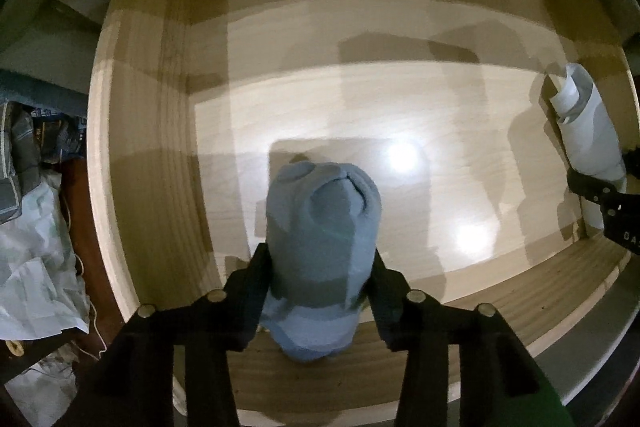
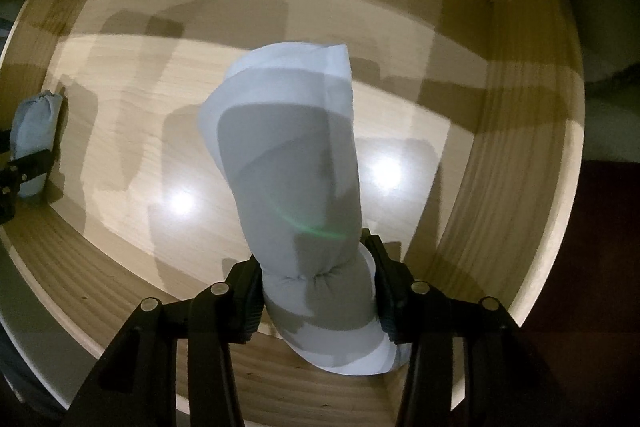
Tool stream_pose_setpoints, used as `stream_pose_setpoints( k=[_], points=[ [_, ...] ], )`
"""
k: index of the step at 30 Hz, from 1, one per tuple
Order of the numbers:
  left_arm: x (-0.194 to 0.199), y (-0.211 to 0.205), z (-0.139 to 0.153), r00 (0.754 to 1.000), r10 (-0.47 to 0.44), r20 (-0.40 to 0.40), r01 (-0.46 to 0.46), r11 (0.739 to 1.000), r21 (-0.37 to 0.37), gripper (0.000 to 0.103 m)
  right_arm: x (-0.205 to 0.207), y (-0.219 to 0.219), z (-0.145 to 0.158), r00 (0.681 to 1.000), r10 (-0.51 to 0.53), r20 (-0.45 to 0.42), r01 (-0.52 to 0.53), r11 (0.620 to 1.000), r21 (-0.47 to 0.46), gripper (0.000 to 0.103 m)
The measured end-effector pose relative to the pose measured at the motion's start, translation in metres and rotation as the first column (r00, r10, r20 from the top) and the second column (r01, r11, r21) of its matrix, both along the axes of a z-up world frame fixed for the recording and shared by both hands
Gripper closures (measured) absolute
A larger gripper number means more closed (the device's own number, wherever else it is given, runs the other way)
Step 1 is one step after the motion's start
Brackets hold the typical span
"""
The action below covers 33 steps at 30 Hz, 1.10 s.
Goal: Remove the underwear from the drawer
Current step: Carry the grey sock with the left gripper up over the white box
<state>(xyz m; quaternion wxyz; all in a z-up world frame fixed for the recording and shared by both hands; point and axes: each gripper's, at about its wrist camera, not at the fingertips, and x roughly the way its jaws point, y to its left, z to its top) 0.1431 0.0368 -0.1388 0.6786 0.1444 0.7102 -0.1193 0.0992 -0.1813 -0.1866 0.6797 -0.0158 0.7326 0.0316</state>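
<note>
A rolled blue underwear (image 1: 320,227) stands on end in the pale wooden drawer (image 1: 140,147), near its front wall. My left gripper (image 1: 320,267) points down and its two black fingers press the roll's sides. At the right side of the drawer a rolled white underwear (image 2: 288,155) is pinched at its waist by my right gripper (image 2: 318,279), which is shut on it. In the left wrist view the white roll (image 1: 588,131) shows at the far right. The blue roll (image 2: 36,135) appears at the far left of the right wrist view.
The drawer floor (image 1: 400,107) shines with two light spots and holds only the two rolls. Outside the drawer's left wall lie crumpled white plastic (image 1: 32,267) and patterned fabric (image 1: 24,147). Dark floor (image 2: 608,227) lies beyond the right wall.
</note>
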Motion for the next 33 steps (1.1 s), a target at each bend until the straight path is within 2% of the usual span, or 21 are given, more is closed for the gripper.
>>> stream_pose_setpoints(
  k=[2, 8, 12, 13, 14, 17, 23, 26, 28, 31, 33],
  points=[
    [-0.008, 0.005, 0.006, 1.0, 0.004, 0.02, -0.004, 1.0, -0.008, 0.065, 0.0, 0.002, 0.0, 1.0, 0.0, 0.007, 0.0, 1.0, -0.005, 0.063],
    [-0.028, 0.002, 0.042, 0.992, 0.012, 0.129, -0.006, 0.999, -0.047, 0.066, -0.012, 0.006, 0.008, 0.999, 0.015, 0.033, -0.014, 1.0, -0.028, 0.064],
    [-0.053, -0.01, 0.066, 0.966, 0.005, 0.26, 0.005, 0.999, -0.039, 0.066, -0.014, 0.013, 0.011, 0.998, 0.029, 0.048, -0.027, 0.998, -0.053, 0.064],
    [-0.041, -0.01, 0.076, 0.957, -0.003, 0.29, 0.013, 0.999, -0.032, 0.066, -0.015, 0.015, 0.012, 0.998, 0.032, 0.048, -0.03, 0.998, -0.055, 0.064],
    [-0.046, -0.007, 0.083, 0.949, -0.006, 0.315, 0.017, 0.999, -0.03, 0.066, -0.015, 0.016, 0.013, 0.998, 0.032, 0.05, -0.029, 0.998, -0.06, 0.064],
    [-0.051, -0.006, 0.111, 0.919, -0.007, 0.394, 0.023, 0.999, -0.035, 0.066, -0.018, 0.02, 0.014, 0.998, 0.035, 0.047, -0.032, 0.997, -0.064, 0.064],
    [-0.072, -0.004, 0.155, 0.823, -0.055, 0.565, 0.063, 0.998, 0.006, 0.066, -0.022, 0.028, 0.023, 0.999, 0.036, 0.036, -0.034, 0.997, -0.064, 0.065],
    [-0.079, -0.004, 0.176, 0.794, -0.05, 0.606, 0.067, 0.998, -0.005, 0.066, -0.024, 0.033, 0.025, 0.998, 0.045, 0.037, -0.043, 0.997, -0.069, 0.065],
    [-0.082, -0.003, 0.189, 0.766, -0.052, 0.64, 0.07, 0.998, -0.003, 0.066, -0.026, 0.036, 0.028, 0.998, 0.042, 0.041, -0.039, 0.997, -0.066, 0.065],
    [-0.087, -0.006, 0.212, 0.712, -0.064, 0.699, 0.083, 0.997, 0.007, 0.066, -0.029, 0.035, 0.031, 0.998, 0.036, 0.048, -0.033, 0.998, -0.06, 0.065],
    [-0.089, -0.007, 0.226, 0.688, -0.062, 0.723, 0.092, 0.996, -0.003, 0.066, -0.03, 0.032, 0.034, 0.998, 0.024, 0.056, -0.022, 0.999, -0.05, 0.064]
  ],
)
